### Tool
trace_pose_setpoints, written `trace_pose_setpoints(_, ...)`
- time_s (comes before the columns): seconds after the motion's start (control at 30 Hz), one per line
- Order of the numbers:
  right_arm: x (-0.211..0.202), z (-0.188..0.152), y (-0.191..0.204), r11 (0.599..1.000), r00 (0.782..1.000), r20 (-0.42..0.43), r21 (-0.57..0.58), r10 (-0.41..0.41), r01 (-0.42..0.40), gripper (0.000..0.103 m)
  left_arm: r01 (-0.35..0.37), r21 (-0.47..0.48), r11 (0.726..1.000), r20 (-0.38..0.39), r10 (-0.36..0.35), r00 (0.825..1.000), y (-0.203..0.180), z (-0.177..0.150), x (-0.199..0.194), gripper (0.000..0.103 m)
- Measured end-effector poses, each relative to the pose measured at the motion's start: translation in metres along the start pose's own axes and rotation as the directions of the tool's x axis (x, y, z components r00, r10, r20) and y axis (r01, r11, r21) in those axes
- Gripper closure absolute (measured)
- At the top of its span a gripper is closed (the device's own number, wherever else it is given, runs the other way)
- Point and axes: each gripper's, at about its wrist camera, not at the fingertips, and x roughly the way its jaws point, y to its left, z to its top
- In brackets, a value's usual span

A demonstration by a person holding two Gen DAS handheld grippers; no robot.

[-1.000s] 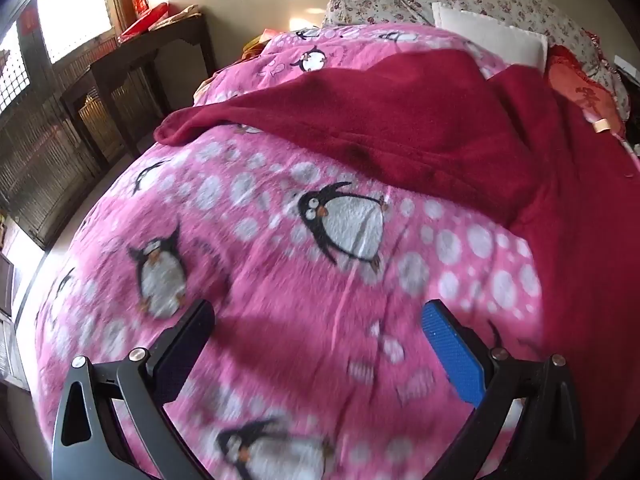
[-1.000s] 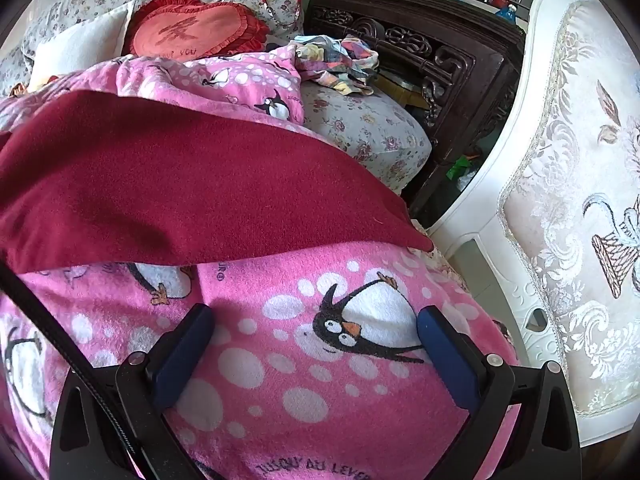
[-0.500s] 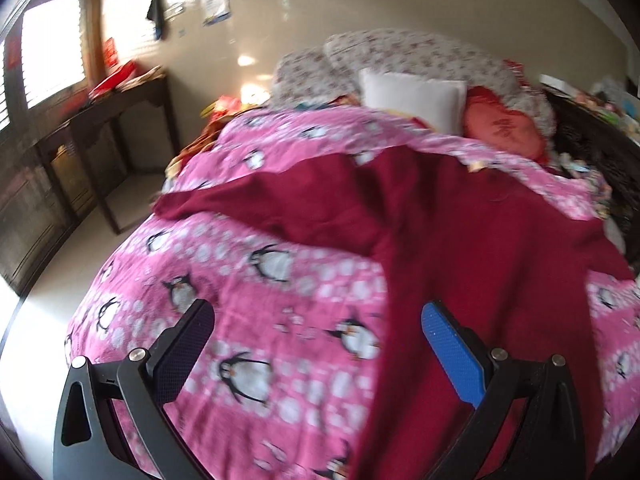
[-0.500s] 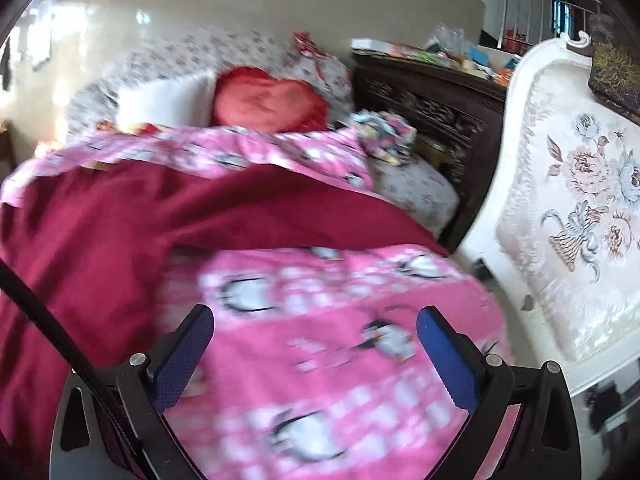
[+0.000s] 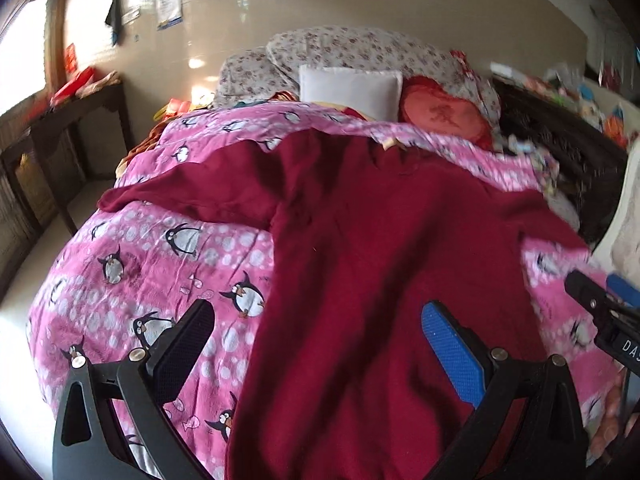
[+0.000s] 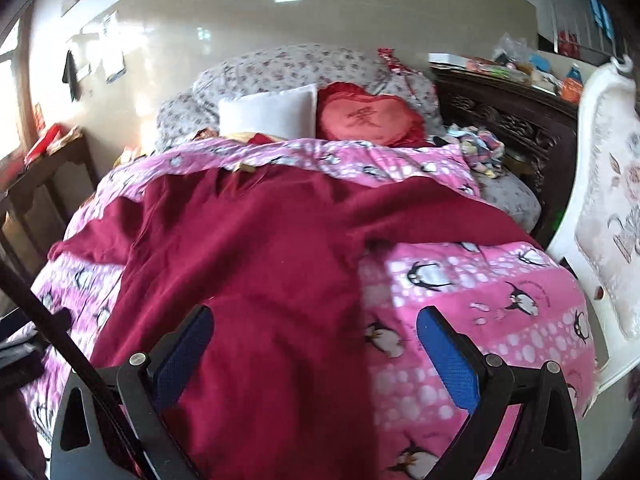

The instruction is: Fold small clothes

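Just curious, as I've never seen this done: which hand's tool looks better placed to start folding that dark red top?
Probably the left. The left tool hangs open right above the red top's body, with its left sleeve nearby. The right tool, also open, straddles the top's edge and the pink penguin blanket.

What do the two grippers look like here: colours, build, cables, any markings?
Both are black frames with triangular cut-outs and silver screw heads. The left gripper has one black textured pad and one blue pad. The right gripper has two blue pads, and a black cable crosses beside it. White lettering "DAS" shows on its body.
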Motion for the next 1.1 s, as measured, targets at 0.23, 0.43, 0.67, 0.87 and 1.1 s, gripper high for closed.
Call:
trace_pose_setpoints(0.23, 0.001, -0.003, 0.011, 1.000, 1.000, -0.016, -0.010, -0.001, 0.001, 0.000, -0.018, -0.008, 1.000, 0.010, 0.018, 1.000, -0.001, -0.003, 0.002, 0.000)
trace_pose_setpoints(0.43, 0.004, -0.003, 0.003, 1.000, 1.000, -0.024, 0.012, 0.002, -0.002, 0.000, -0.022, -0.029, 0.999, 0.005, 0.022, 1.000, 0.003, -0.005, 0.006, 0.000)
trace_pose_setpoints(0.67, 0.008, -0.003, 0.001, 1.000, 0.999, -0.034, 0.008, -0.011, 0.012, 0.000, -0.021, -0.030, 0.999, 0.001, 0.021, 1.000, 0.002, -0.009, 0.010, 0.000)
trace_pose_setpoints(0.87, 0.014, -0.004, 0.002, 1.000, 0.999, -0.045, 0.001, -0.007, 0.007, 0.000, -0.024, -0.028, 0.999, -0.015, 0.024, 1.000, 0.003, -0.010, 0.015, 0.000)
trace_pose_setpoints(1.1, 0.021, -0.005, 0.009, 1.000, 0.998, -0.061, -0.020, 0.015, -0.016, 0.000, -0.039, -0.042, 0.998, -0.035, 0.037, 0.999, 0.008, -0.007, 0.023, 0.000)
